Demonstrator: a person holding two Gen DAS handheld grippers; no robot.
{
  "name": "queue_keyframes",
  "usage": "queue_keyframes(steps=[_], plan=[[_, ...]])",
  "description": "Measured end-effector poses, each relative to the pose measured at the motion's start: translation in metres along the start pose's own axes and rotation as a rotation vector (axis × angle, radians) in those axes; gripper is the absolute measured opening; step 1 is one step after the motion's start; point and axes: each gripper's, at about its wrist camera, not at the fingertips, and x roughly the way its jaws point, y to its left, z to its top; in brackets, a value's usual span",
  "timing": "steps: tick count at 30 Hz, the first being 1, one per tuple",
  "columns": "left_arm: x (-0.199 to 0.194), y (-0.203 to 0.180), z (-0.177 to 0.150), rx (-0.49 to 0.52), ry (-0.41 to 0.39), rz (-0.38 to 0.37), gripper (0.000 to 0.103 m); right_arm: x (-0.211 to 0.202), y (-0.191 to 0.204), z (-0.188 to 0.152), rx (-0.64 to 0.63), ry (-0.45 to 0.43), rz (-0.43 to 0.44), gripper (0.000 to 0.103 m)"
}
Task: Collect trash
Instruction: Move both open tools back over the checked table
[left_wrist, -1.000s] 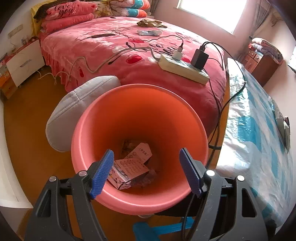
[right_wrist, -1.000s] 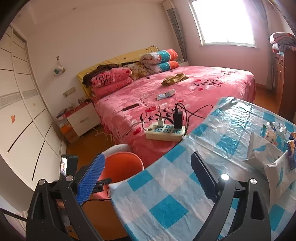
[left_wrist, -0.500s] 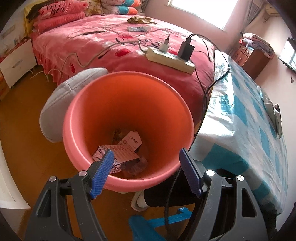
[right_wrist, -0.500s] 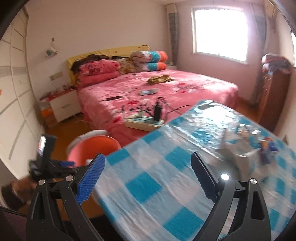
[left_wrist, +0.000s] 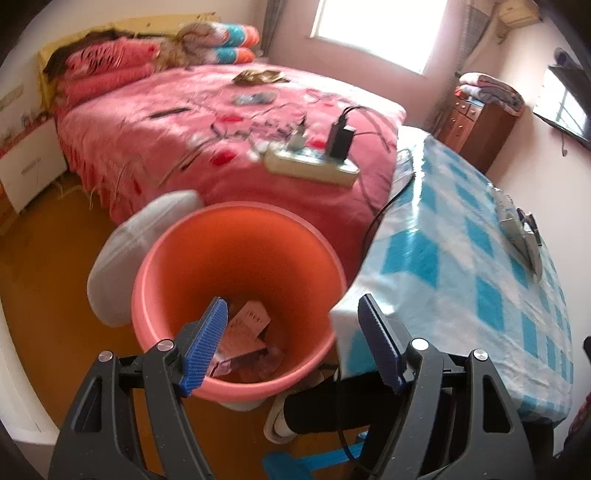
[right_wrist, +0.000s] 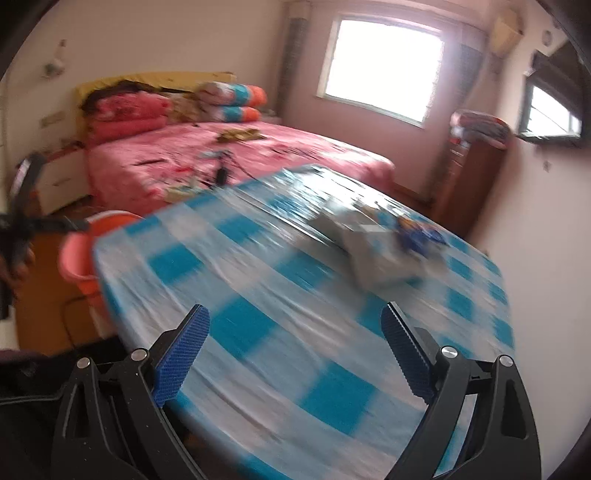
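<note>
Both grippers have shifted since a second ago: the left gripper (left_wrist: 291, 339) now sits higher and farther back from the round salmon-pink plastic bin (left_wrist: 236, 254), fingers spread and empty; the right gripper (right_wrist: 295, 354) has swung over the blue-and-white checked tablecloth (right_wrist: 258, 295), likewise released. Crumpled paper trash (right_wrist: 376, 251) on the cloth is motion-blurred; cartons (left_wrist: 247, 328) in the bin are partly hidden.

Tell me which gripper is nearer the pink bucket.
Left. The left gripper hangs open just above the pink bucket, over its near rim. The right gripper is open over the checked table, well off to the bucket's side.
</note>
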Motion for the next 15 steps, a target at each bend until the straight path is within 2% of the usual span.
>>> queue_keyframes(steps=[7, 15], plan=[[-0.014, -0.045, 0.020, 0.111, -0.057, -0.037, 0.076, -0.016, -0.061, -0.040, 0.148, 0.021, -0.158, 0.093], [-0.017, -0.105, 0.037, 0.246, -0.078, -0.104, 0.076, -0.036, -0.121, -0.068, 0.348, -0.011, -0.267, 0.093]])
